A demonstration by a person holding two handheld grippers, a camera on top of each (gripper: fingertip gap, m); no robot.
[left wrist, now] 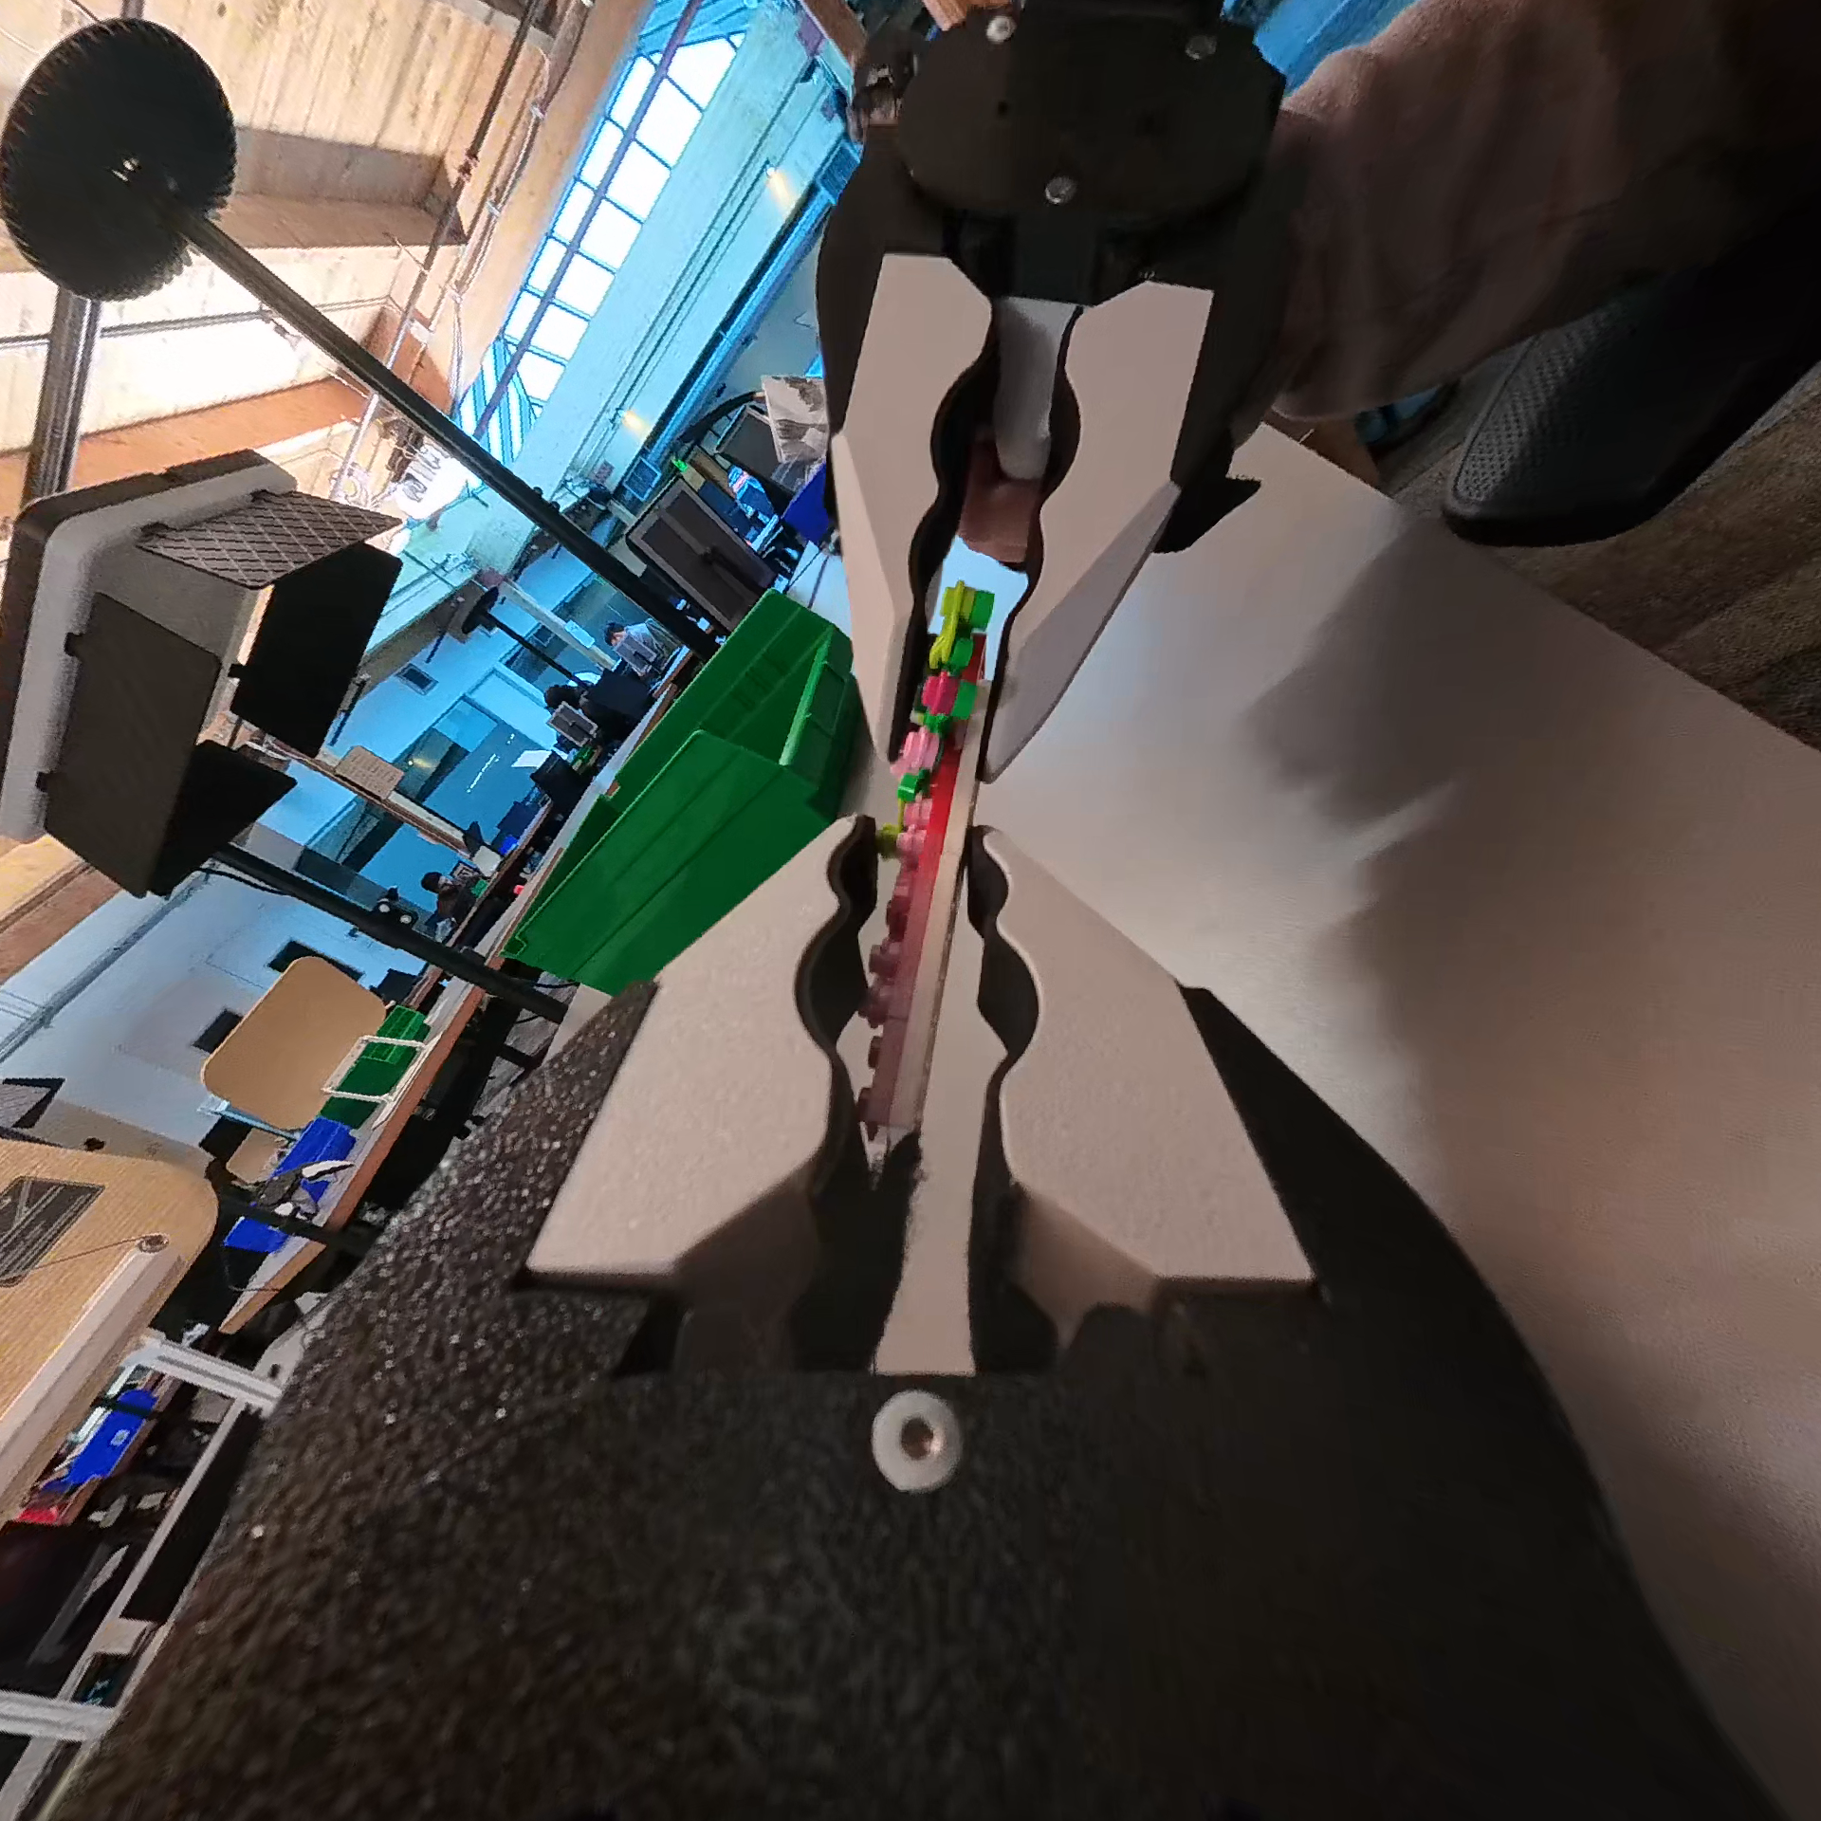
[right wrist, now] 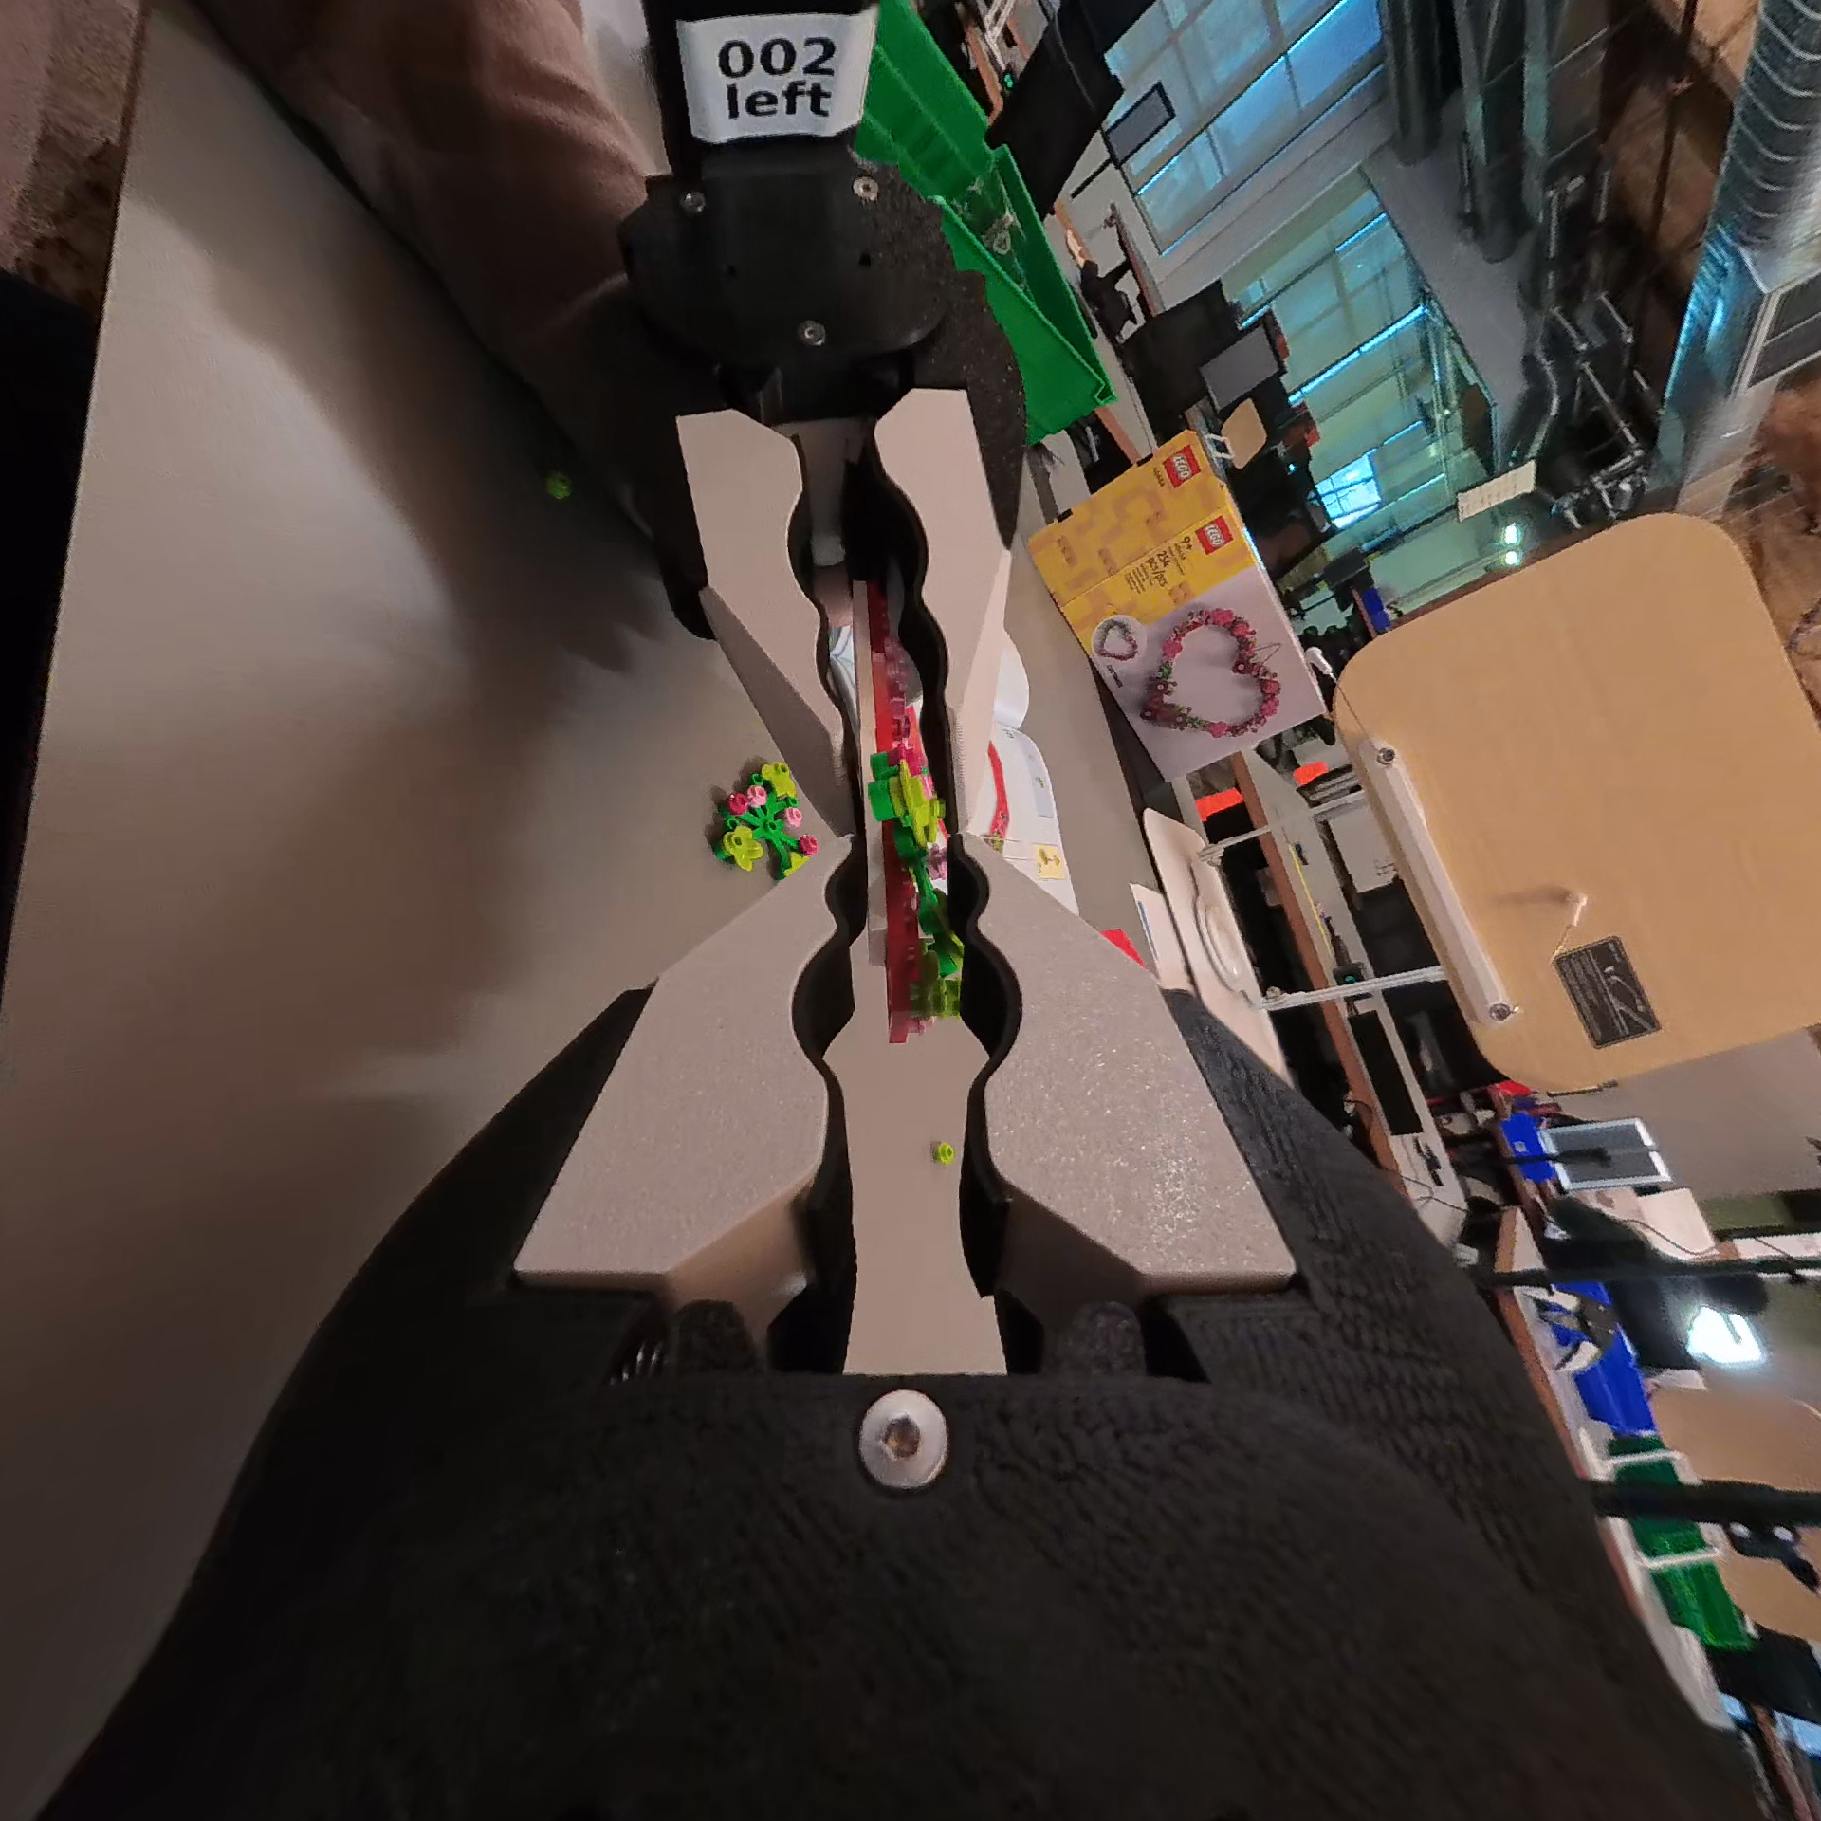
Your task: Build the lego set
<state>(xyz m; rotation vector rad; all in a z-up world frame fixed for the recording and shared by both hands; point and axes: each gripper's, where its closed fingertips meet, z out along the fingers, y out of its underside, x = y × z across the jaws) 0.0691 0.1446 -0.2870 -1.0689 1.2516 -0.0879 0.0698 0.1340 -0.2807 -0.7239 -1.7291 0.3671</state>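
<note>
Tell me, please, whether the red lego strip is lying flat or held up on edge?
On edge: the red lego strip stands off the table between both tools, flowers facing sideways.

white label on left gripper (right wrist: pixel 855 778), printed yellow set box (right wrist: pixel 1173 601); dark plate on wooden panel (right wrist: pixel 1604 990)

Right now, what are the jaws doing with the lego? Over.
Left gripper and right gripper face each other, jaws of both closed on the red flower strip. Spare flower cluster loose on the table. Nothing blocking.
</note>
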